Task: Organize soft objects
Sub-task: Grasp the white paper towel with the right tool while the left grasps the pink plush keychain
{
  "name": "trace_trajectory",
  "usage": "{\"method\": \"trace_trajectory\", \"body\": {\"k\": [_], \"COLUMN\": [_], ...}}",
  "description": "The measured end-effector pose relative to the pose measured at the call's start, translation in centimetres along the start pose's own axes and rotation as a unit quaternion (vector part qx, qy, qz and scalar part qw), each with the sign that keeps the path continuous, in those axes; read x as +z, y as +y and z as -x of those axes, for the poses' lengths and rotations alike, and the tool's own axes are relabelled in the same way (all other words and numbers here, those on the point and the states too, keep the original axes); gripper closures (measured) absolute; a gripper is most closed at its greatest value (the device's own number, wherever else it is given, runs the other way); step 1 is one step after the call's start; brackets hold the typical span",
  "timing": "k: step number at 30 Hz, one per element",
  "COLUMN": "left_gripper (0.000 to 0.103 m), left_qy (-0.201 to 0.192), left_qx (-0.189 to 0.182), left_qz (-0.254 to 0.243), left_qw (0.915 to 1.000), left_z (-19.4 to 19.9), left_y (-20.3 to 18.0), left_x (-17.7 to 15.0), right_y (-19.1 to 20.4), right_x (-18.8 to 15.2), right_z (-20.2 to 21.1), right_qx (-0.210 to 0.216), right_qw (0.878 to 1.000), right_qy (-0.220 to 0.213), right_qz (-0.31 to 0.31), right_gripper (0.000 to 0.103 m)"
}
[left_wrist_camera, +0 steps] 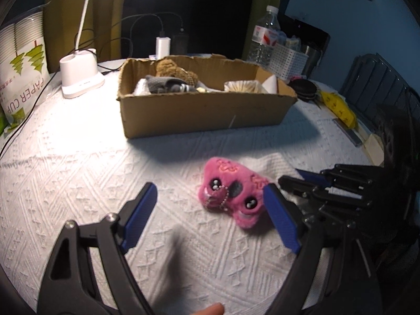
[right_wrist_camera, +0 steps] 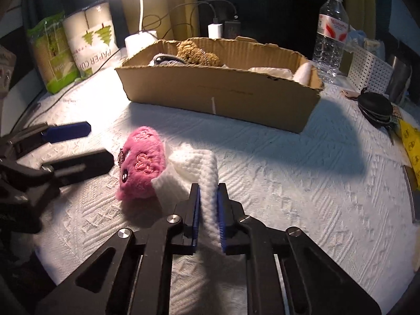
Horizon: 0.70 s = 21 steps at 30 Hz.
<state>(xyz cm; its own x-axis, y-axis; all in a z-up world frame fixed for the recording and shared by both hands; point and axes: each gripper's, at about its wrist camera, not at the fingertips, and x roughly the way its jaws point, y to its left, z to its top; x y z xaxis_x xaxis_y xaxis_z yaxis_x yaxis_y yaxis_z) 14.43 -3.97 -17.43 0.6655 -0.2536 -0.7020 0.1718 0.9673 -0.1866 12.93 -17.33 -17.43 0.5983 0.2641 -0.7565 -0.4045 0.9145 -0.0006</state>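
Observation:
A pink plush toy with a bead chain lies on the white textured tablecloth; it also shows in the right wrist view. My left gripper is open, its jaws wide, the right pad beside the plush. My right gripper is shut on a white knitted cloth that touches the plush. In the left wrist view the right gripper is at the right, over the cloth. A cardboard box behind holds a brown plush and several other soft things.
A white lamp base and paper cup packs stand at the left. A water bottle, a white basket, a black round pouch and yellow packaging are at the right. Chargers and cables lie behind the box.

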Motion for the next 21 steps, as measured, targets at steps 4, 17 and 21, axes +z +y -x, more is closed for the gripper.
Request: {"method": "trace_trajectory", "body": {"k": [4,17,21], "left_gripper": [0.015,0.015,0.033], "left_qy": [0.012,0.06,0.058], "left_qx": [0.002,0.016,0.009], "left_qz": [-0.008,-0.028,-0.038], "left_qw": [0.9999,0.9977,0.9976], "left_z": [-1.1,-4.9,-5.0], "left_y": [-1.0,-2.7,-2.9], "left_x": [0.2,0.7,0.8], "right_y": [-1.6,-5.5,-6.1], "right_x": [0.1,0.2,0.5], "right_z": [1.0,3.2,3.5], "right_qx": [-0.002,0.004,0.011], "right_qw": [1.0,0.998,0.997], "right_qy": [-0.013,-0.047,-0.054], "right_qz": [-0.015,-0.049,-0.052], "right_gripper": [0.091,0.091,0.091]}}
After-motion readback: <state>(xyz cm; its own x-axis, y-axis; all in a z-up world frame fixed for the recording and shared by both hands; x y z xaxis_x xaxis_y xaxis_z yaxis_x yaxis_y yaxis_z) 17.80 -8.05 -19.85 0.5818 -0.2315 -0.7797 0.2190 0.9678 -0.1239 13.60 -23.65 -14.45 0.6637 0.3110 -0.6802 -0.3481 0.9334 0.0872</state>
